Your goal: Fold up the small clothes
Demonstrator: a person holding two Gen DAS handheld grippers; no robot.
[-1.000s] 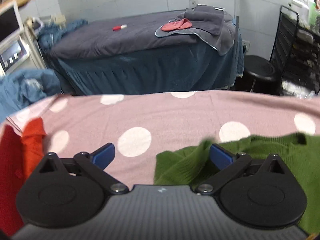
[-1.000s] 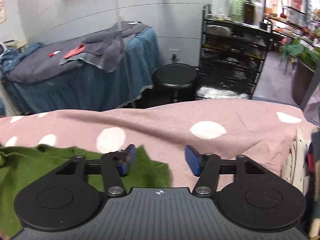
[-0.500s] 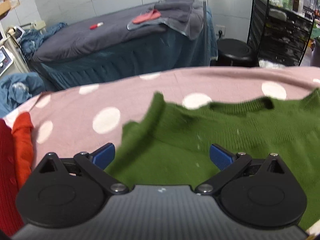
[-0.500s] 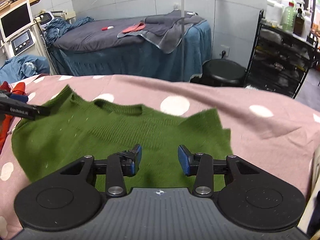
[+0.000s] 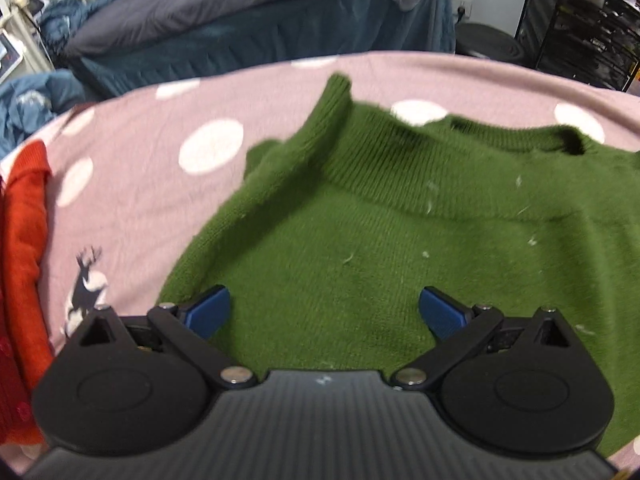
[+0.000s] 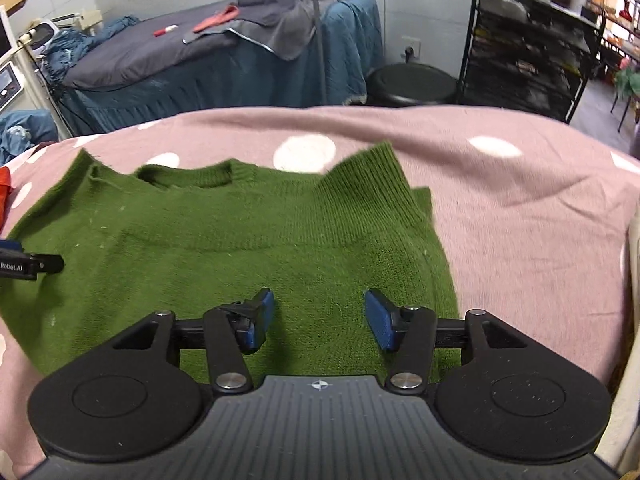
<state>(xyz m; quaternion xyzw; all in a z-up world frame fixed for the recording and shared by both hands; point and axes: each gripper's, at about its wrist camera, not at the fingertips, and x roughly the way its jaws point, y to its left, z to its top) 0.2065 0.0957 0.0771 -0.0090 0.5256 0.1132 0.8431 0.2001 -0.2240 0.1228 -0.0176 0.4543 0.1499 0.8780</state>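
Note:
A green knitted sweater (image 5: 380,248) lies spread on the pink polka-dot cover (image 5: 160,184), neck hole at the far side, both sleeves folded in over the body. My left gripper (image 5: 324,314) is open and empty above the sweater's near left part. My right gripper (image 6: 318,320) is open and empty above the sweater's (image 6: 224,248) near right part. The left gripper's fingertip (image 6: 32,266) shows at the left edge of the right wrist view.
Red and orange clothes (image 5: 24,248) lie at the cover's left edge. Behind stands a bed with dark bedding (image 6: 192,52), a black stool (image 6: 412,84) and a black wire shelf with bottles (image 6: 532,44). A pale cloth (image 6: 630,320) lies at the right edge.
Both grippers pulled back toward the near side and tilted down, from the sweater's far corners to over its near body. The sweater now lies flat with both sleeves folded in.

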